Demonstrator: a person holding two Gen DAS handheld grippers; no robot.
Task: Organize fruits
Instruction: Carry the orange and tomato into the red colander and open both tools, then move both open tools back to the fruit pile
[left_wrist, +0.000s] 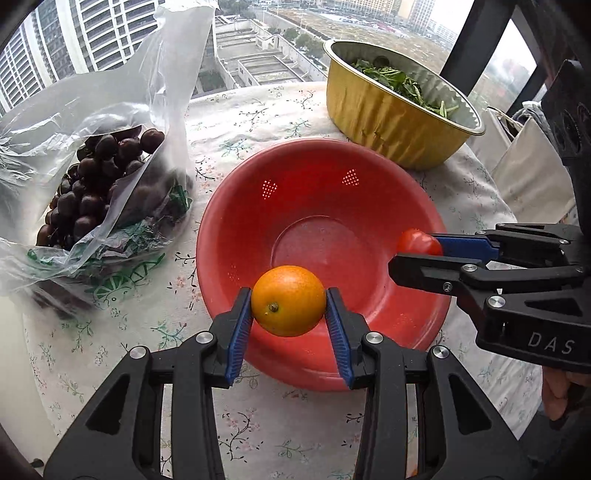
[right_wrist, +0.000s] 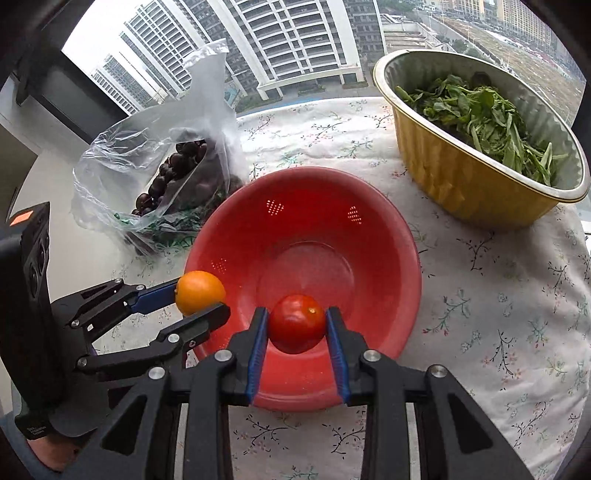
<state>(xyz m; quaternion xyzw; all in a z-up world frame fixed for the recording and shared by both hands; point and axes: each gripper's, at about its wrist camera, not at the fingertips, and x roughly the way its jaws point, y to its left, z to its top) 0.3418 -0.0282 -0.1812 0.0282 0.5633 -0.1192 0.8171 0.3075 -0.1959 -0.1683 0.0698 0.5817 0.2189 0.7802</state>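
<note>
- The left gripper (left_wrist: 289, 301) has its jaws clamped on an orange (left_wrist: 289, 300), held over the near rim of the red colander (left_wrist: 314, 206).
- The right gripper (right_wrist: 296, 325) grips a tomato (right_wrist: 296, 324) above the colander's near side.
- Beyond the colander on the counter (left_wrist: 258, 110): a bag of cherries (left_wrist: 92, 177) to its left, a gold foil bowl of greens (left_wrist: 388, 114) to its right.

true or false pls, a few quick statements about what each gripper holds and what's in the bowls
1. The left gripper is shut on the orange. True.
2. The right gripper is open and holds nothing. False: it is shut on the tomato.
3. The red colander already has fruit lying in it. False: nothing lies in it; both fruits are held over it.
4. The gold foil bowl holds leafy greens. True.
5. The dark cherries are in a clear plastic bag. True.
</note>
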